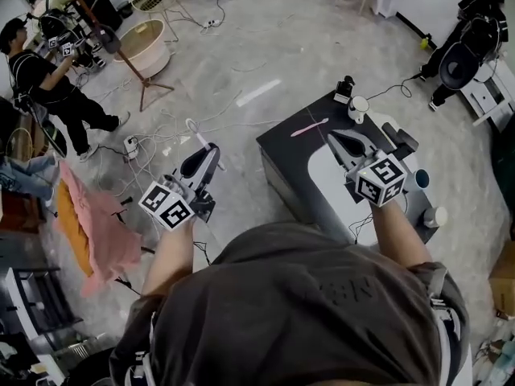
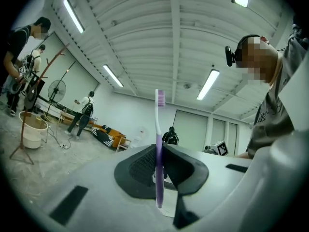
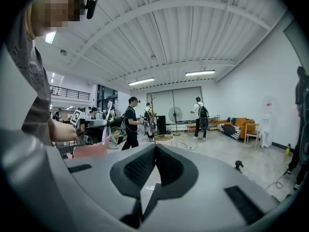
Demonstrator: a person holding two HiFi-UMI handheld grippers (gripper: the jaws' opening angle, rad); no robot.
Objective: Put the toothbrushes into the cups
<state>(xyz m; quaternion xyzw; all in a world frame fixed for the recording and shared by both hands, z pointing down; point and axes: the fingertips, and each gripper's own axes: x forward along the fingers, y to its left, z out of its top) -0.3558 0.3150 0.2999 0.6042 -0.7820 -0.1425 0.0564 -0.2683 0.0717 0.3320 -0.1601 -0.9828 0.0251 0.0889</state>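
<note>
My left gripper hangs over the floor, left of the dark table, and is shut on a purple and white toothbrush. The brush stands upright between the pads with its bristles at the top; in the head view it shows as a thin pale handle. My right gripper is over the table, shut with nothing in it. A pink toothbrush lies on the table's far part. A white cup stands at the far corner. Two more cups stand at the right edge.
A small black device sits by the white cup. Cables and a power strip lie on the floor at left. A pink cloth hangs on a rack. A coat stand, a beige tub and a person are further off.
</note>
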